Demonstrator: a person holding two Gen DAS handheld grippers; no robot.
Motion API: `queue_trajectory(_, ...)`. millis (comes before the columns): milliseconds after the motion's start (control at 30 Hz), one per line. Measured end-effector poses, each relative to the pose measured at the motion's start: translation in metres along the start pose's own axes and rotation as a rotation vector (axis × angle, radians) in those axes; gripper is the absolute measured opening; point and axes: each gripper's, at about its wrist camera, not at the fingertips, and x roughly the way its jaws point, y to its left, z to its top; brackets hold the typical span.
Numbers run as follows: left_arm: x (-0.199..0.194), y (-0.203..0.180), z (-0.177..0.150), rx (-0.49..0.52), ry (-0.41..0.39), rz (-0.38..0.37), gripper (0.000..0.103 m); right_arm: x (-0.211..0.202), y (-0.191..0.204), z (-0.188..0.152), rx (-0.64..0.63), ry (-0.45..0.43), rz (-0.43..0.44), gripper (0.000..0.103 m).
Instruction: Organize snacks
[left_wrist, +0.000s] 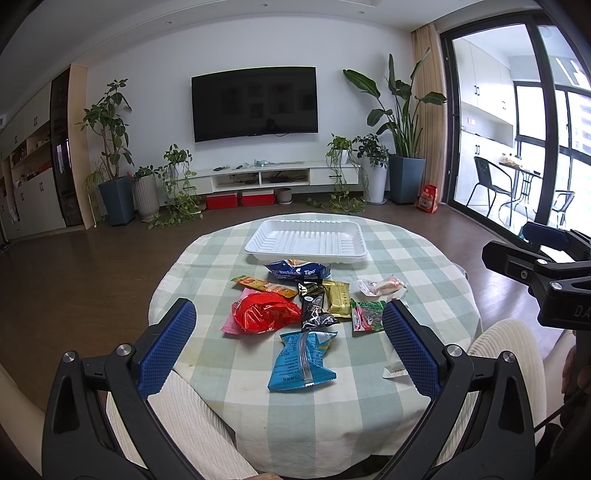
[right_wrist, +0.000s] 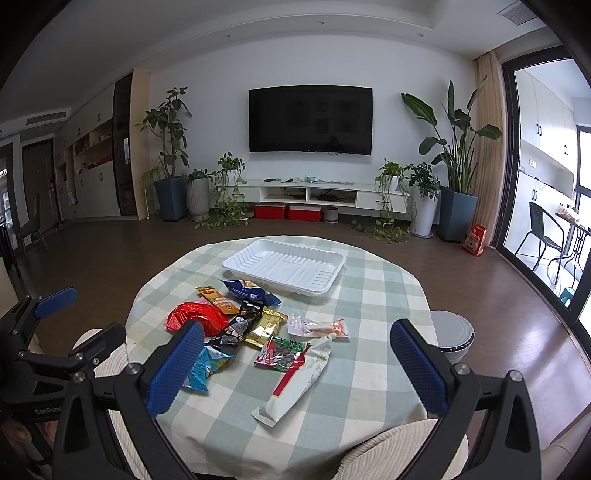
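Observation:
A white plastic tray (left_wrist: 306, 236) (right_wrist: 284, 264) sits empty at the far side of a round table with a green checked cloth (left_wrist: 406, 266) (right_wrist: 373, 295). Several snack packets lie in front of it: a dark blue packet (left_wrist: 297, 270), an orange stick (left_wrist: 266, 286), a red bag (left_wrist: 264, 314) (right_wrist: 195, 317), a black packet (left_wrist: 314, 304), a gold packet (left_wrist: 338, 301), a light blue bag (left_wrist: 301, 360), a green-red packet (right_wrist: 282, 350) and a long white packet (right_wrist: 295, 380). My left gripper (left_wrist: 290, 347) is open above the light blue bag. My right gripper (right_wrist: 295, 369) is open above the white packet.
A clear packet with a pink snack (right_wrist: 319, 326) lies right of the pile. A white round bin (right_wrist: 452, 334) stands beside the table on the right. My knees in cream trousers (left_wrist: 498, 343) are at the near edge. A TV, plants and a glass door are far behind.

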Motion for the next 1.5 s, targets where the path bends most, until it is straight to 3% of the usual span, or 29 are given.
queue_trajectory(1233, 0.000, 0.000, 0.000, 0.001, 0.001, 0.002, 0.102, -0.004, -0.005, 0.006, 0.003, 0.013, 0.006, 0.103)
queue_trajectory(1500, 0.002, 0.005, -0.004, -0.002, 0.012, 0.008, 0.102, 0.019, 0.000, -0.010, 0.012, 0.052, 0.018, 0.103)
